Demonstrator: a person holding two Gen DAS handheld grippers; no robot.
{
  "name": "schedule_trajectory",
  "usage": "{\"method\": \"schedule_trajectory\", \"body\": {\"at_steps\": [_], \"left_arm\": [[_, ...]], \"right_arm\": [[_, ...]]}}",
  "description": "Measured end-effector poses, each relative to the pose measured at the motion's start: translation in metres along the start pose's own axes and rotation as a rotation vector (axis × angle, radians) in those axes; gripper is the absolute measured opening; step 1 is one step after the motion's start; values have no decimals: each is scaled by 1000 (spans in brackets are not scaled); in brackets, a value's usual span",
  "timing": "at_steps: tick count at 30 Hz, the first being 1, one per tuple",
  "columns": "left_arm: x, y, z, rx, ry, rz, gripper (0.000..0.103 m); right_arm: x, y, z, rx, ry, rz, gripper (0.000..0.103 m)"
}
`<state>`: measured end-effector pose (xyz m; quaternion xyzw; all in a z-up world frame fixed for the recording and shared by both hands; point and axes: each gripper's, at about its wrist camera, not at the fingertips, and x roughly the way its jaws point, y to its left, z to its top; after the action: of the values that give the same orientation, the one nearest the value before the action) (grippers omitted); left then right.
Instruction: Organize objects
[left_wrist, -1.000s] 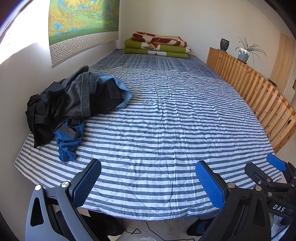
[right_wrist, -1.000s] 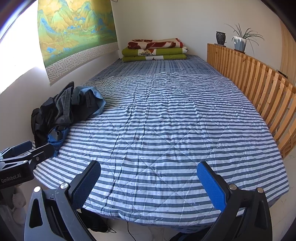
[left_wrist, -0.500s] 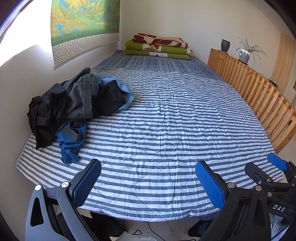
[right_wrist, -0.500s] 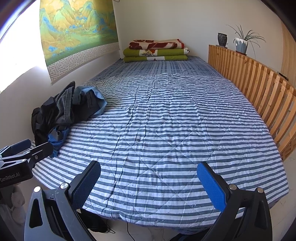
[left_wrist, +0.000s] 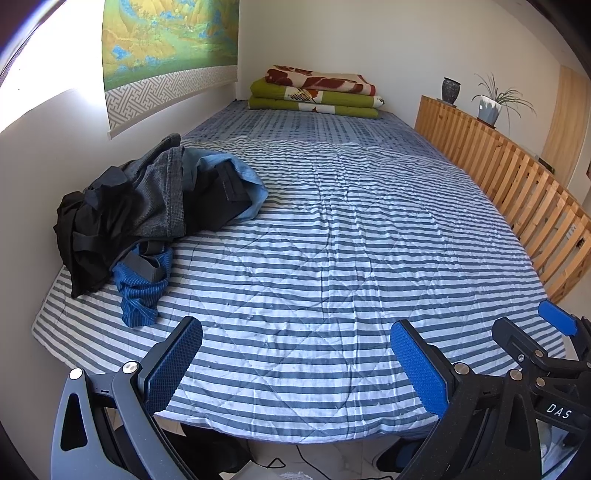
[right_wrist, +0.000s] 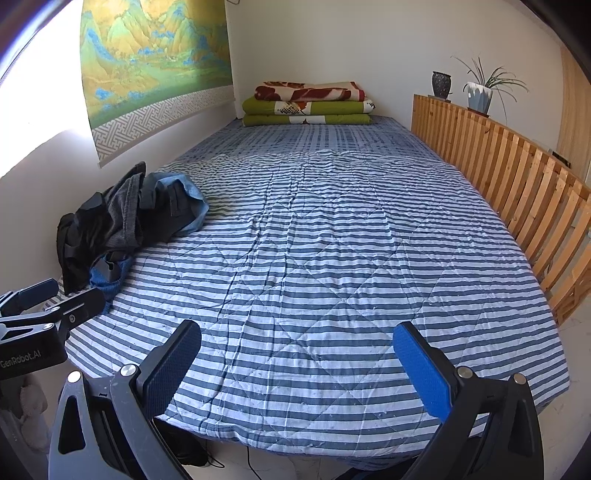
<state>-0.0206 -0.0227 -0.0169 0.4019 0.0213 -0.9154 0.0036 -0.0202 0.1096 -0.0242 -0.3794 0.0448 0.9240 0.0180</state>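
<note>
Both grippers, left gripper (left_wrist: 295, 354) and right gripper (right_wrist: 297, 354), hang wide apart, holding nothing, off the bed's (left_wrist: 351, 240) near edge. Messy clothes (left_wrist: 147, 210) sit by its left edge. Reach there, pinch one piece only.

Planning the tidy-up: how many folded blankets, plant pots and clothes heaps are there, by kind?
Folded blankets: 3
Pots on the wooden rail: 2, a dark vase and a potted plant
Heap of clothes: 1
Total: 6

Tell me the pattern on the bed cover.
Blue-grey and white stripes on the quilted bed cover, clearest in the right wrist view.
</note>
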Motion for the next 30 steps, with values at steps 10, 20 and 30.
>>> {"method": "schedule_trajectory", "body": {"at_steps": [10,20,30], "left_arm": [[11,3,2,-14,10,18,103],[30,31,1,-56,22,55,103],[63,105,2,-140,51,95,103]], "right_arm": [[9,2,3,-8,6,-5,102],[33,17,17,-43,17,42,102],[79,84,61,-123,18,157,99]]}}
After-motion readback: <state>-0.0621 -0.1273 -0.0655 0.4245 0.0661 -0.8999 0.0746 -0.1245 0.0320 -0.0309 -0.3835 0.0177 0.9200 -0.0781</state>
